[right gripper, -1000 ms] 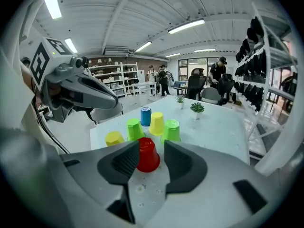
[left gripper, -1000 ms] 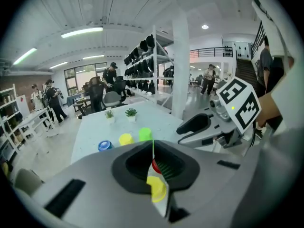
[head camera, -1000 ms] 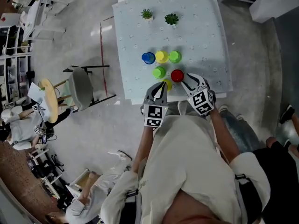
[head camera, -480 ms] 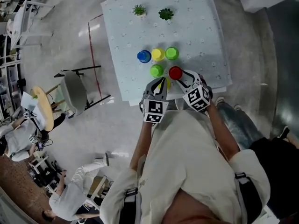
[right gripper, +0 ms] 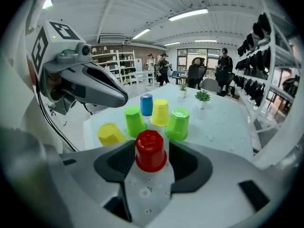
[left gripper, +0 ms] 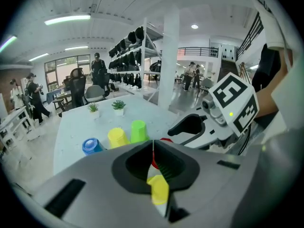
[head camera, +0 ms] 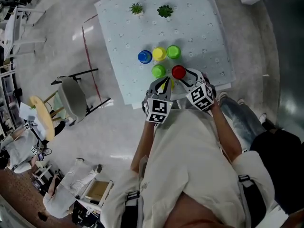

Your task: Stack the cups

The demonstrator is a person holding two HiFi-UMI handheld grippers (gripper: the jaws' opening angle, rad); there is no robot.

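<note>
A wide hall with a grey floor (head camera: 95,127) and a strip-lit white ceiling holds a square worktop (head camera: 199,27) under a pale speckled cloth. Far beyond the red cup (right gripper: 150,150) stand shelving racks (left gripper: 130,56), a white pillar (left gripper: 168,56) and several people. Left of it, off the worktop, a grey chair (head camera: 71,91) stands on the floor. Two small potted plants (head camera: 165,11) sit at the far side of the worktop, well beyond the red cup.

The red cup stands upside down near the worktop's near edge. A green cup (head camera: 158,71) stands just to its left. Beyond it runs a row of three more: a blue cup (head camera: 145,56), a yellow cup (head camera: 159,54) and a far green cup (head camera: 173,52).

The person holds both grippers low over the near edge, pointing away from the body. The right gripper (head camera: 187,78) straddles the red cup. Its jaws are opening, with a gap showing on each side of the cup. The left gripper (right gripper: 118,97) hovers just left of the red cup, jaws pressed together with nothing between them.

A near yellow cup (right gripper: 110,133) sits under the left gripper, left of the red cup. The gripper covers most of it from above, and I cannot tell whether it stands or lies tipped. The marker cubes hide the person's hands.
</note>
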